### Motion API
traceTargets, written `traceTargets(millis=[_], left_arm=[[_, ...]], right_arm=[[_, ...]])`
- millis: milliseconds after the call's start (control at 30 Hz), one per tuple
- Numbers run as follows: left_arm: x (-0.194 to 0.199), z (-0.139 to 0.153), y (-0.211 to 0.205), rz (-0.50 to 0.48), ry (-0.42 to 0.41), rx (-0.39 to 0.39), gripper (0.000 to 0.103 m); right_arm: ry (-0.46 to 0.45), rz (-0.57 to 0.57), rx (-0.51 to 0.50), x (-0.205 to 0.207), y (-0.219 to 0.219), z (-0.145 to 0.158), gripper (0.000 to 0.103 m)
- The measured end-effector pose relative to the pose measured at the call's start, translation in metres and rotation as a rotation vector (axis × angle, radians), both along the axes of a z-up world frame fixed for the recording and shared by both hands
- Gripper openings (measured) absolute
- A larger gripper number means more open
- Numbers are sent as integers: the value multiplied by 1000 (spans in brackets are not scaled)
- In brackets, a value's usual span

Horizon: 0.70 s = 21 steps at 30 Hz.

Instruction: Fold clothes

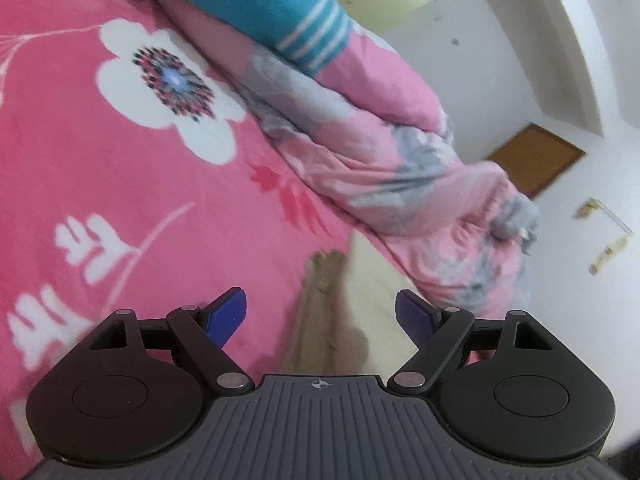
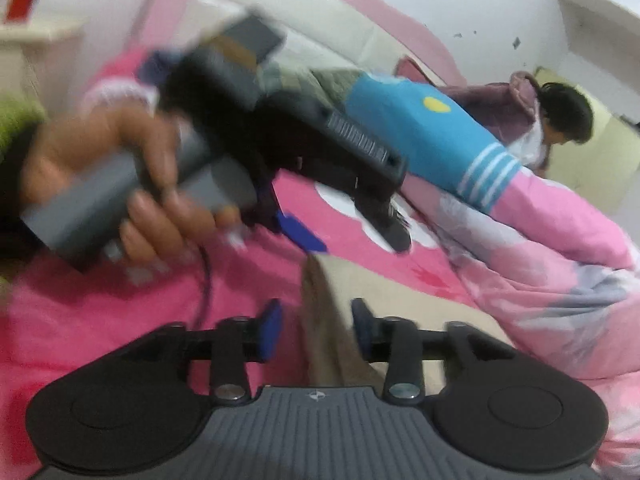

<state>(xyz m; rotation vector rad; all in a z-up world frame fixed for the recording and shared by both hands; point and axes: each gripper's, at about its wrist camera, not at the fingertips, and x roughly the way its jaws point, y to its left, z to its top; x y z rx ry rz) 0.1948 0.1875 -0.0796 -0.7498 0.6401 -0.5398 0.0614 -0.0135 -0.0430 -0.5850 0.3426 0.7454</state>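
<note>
Right wrist: right gripper [image 2: 316, 330] half-open astride beige garment [image 2: 340, 320], pads not pressing, poised to pinch. Left gripper [image 1: 320, 316] wide, empty, over same cloth on pink bedspread [image 1: 100, 200].

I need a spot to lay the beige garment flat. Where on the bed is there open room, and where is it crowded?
Free: the pink flowered sheet, from the big white flower toward the near side, beside the beige garment. Crowded: the far side, where the rolled pink quilt and blue striped garment run along the sheet's edge.
</note>
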Motion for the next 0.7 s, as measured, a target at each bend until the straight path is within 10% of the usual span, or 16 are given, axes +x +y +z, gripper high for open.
traceTargets(millis=[233, 500, 567, 700], left_arm=[[-9, 5, -7, -90, -34, -18, 82], [-6, 2, -22, -144, 3, 33, 44], [-8, 3, -26, -162, -5, 53, 31], [-12, 5, -29, -161, -20, 65, 13]], right_arm=[[231, -187, 369, 105, -101, 70, 84], [801, -501, 470, 275, -148, 7, 88], [906, -504, 502, 286, -154, -10, 81], [905, -431, 478, 278, -149, -17, 33]])
